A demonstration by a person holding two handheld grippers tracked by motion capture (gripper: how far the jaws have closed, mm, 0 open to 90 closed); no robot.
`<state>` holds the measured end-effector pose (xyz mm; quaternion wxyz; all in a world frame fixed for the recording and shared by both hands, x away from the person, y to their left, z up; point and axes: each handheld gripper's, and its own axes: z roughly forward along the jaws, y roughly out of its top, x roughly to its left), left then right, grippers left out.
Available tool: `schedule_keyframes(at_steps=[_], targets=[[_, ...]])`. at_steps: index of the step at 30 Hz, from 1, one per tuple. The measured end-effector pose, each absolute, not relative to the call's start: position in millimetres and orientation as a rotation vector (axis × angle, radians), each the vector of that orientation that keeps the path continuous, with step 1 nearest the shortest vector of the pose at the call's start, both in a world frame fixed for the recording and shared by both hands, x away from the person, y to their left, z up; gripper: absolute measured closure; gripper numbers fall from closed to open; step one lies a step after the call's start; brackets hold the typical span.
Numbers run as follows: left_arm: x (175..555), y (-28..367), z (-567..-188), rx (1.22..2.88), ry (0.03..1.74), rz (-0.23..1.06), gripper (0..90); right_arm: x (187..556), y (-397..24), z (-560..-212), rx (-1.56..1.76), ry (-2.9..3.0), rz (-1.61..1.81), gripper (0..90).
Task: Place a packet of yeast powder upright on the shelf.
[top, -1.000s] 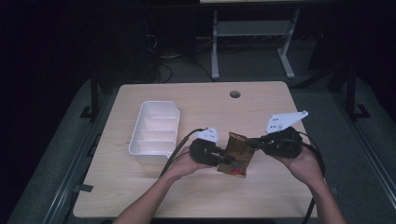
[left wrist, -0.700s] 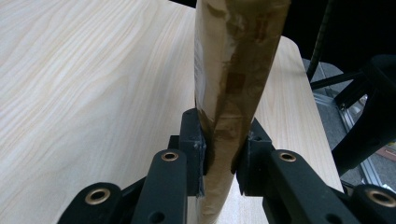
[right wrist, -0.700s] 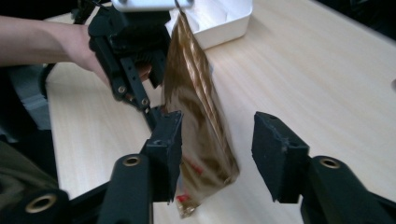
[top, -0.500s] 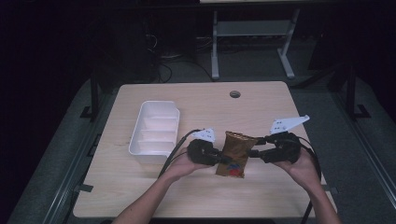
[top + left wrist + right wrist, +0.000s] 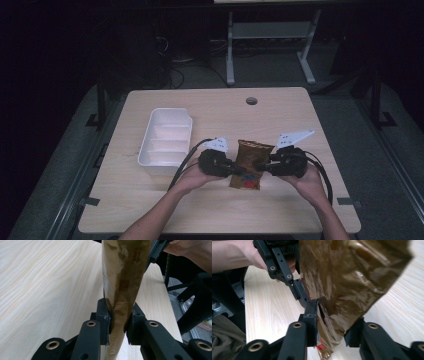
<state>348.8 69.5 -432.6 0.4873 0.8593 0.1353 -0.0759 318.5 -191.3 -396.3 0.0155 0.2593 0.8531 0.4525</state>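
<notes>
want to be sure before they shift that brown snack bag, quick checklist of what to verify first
1. Left hand-held gripper clamped on the brown snack bag: ok, both pads pinch the bag's edge.
2. Right hand-held gripper gripping the bag: cannot tell; its jaws have just been closing with the bag's edge between them, but pad contact is unclear.
3. Bag intact: ok, no tear visible, though the foil is crumpled.
4. White tray free to receive it: ok, its compartments look bare.
5. Path over the table to the tray: ok, nothing lies between.
6. Bag lifted off the table: cannot tell.
</notes>
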Motion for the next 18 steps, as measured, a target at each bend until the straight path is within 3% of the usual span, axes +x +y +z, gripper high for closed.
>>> schedule_keyframes(at_steps=[13,18], targets=[[344.1,74.0,-430.9,2.121,0.353,-0.104,61.8,317.7,-191.1,-393.5,0.809,2.659,1.413,87.7],[341.4,75.2,-430.4,2.136,0.35,-0.078,59.7,315.6,-193.5,-391.1,0.801,2.66,1.397,89.3]])
